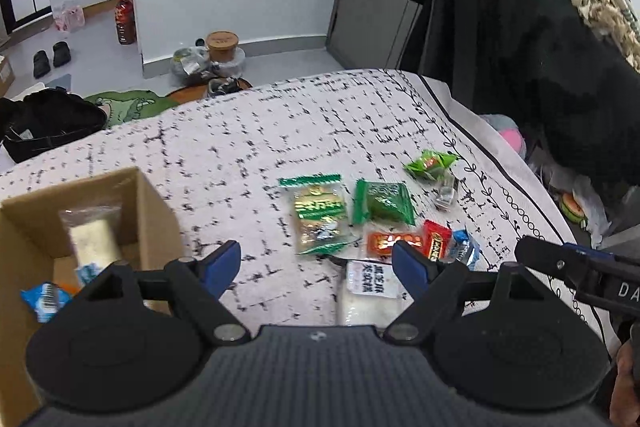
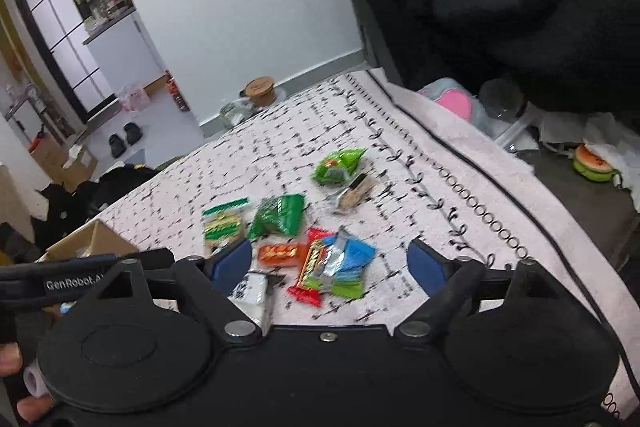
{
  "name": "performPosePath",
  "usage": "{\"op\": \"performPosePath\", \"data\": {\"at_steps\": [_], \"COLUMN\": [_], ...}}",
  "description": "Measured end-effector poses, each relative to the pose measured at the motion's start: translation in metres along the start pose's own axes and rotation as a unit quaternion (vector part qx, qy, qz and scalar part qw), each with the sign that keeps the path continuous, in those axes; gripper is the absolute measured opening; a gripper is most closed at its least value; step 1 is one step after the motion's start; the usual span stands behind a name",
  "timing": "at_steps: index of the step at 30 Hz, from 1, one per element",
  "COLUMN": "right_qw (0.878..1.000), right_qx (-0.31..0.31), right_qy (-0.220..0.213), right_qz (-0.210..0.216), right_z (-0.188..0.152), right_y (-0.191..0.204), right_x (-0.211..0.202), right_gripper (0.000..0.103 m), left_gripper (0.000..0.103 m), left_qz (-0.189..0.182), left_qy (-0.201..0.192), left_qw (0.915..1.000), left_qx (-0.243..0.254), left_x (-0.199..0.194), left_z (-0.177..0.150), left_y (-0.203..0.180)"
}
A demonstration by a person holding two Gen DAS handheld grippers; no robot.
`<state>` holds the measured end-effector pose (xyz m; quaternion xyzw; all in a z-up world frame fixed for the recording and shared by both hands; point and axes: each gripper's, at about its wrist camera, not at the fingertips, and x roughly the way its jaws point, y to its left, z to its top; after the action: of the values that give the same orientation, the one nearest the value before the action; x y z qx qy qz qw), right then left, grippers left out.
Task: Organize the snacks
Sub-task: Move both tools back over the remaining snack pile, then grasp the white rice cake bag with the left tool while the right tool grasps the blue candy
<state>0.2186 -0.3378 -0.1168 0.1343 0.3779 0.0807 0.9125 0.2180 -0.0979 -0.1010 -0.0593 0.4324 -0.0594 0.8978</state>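
Observation:
Several snack packets lie on a patterned white cloth (image 1: 260, 131): a clear green-topped pack (image 1: 318, 213), a green pack (image 1: 382, 203), an orange one (image 1: 390, 241), a red bar (image 2: 312, 267), a blue packet (image 2: 352, 259) and a white pack (image 1: 370, 293). A cardboard box (image 1: 156, 211) at the left holds a pale bar and a blue packet. My left gripper (image 1: 318, 265) hovers open between box and pile, nothing between its fingers. My right gripper (image 2: 332, 261) stands open above the red and blue packets without touching them.
A small green packet (image 2: 338, 165) and a clear-wrapped snack (image 2: 352, 195) lie farther back. Dark coats (image 1: 520, 39) hang at the right beside the cloth's edge. Bags, jars and slippers (image 1: 52, 57) sit on the floor beyond the far edge.

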Motion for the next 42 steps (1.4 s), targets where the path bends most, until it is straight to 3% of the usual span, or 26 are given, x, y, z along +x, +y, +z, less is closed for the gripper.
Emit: {"op": "performPosePath", "data": {"at_steps": [12,18,23,30,33,35,42], "right_qw": [0.999,0.999,0.998,0.996,0.995,0.995,0.994], "right_qx": [0.02,0.023,0.034,0.05,0.057,0.063,0.075], "right_qy": [0.024,0.044,0.059,0.076,0.079,0.08,0.076], "right_qz": [0.016,0.002,0.001,0.011,0.012,0.013,0.009], "right_z": [-0.005,-0.011,-0.014,-0.018,-0.021,-0.022,-0.017], "right_y": [-0.016,-0.023,-0.028,-0.029,-0.028,-0.028,-0.023], "right_x": [0.021,0.036,0.046,0.061,0.067,0.071,0.083], "right_gripper": [0.094,0.094,0.094,0.081,0.075,0.07,0.063], "left_gripper": [0.08,0.079,0.073,0.058,0.056,0.048,0.046], "left_qz": [-0.008,-0.007,-0.009,-0.008,-0.004,0.003,0.006], "left_qy": [0.029,0.041,0.059,0.096,0.092,0.089,0.082], "left_qw": [0.9995,0.9991,0.9981,0.9953,0.9957,0.996,0.996], "left_qx": [-0.002,0.011,0.012,0.006,0.008,0.005,-0.034], "left_x": [0.036,0.051,0.064,0.085,0.088,0.087,0.076], "left_z": [-0.01,-0.015,-0.021,-0.029,-0.032,-0.032,-0.029], "left_y": [-0.024,-0.033,-0.037,-0.037,-0.037,-0.037,-0.021]}}
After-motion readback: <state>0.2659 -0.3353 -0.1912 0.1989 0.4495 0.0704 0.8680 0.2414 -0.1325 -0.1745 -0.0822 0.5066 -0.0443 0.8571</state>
